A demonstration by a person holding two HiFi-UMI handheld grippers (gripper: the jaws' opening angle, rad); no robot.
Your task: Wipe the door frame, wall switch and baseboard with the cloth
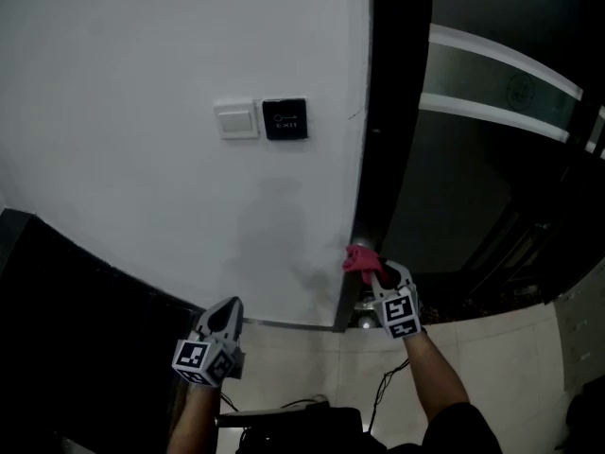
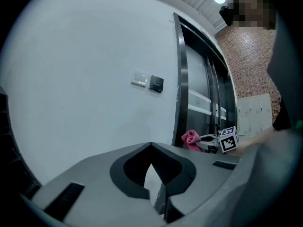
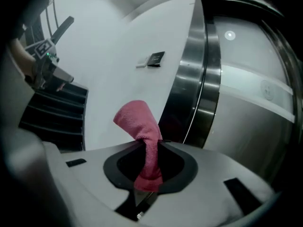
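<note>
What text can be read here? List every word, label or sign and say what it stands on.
"EXIT": small pale print on the black panel, right of the switch.
Round emblem on the door's glass: too faint to read.
Switch: no print visible.
Nothing else readable.

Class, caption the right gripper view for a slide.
Right gripper shut on a pink cloth, held close to the metal door frame; white wall switch beyond.

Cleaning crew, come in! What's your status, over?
Left gripper shut, empty. Right gripper shut on pink cloth, low by the door frame. Nothing blocking the frame, over.
</note>
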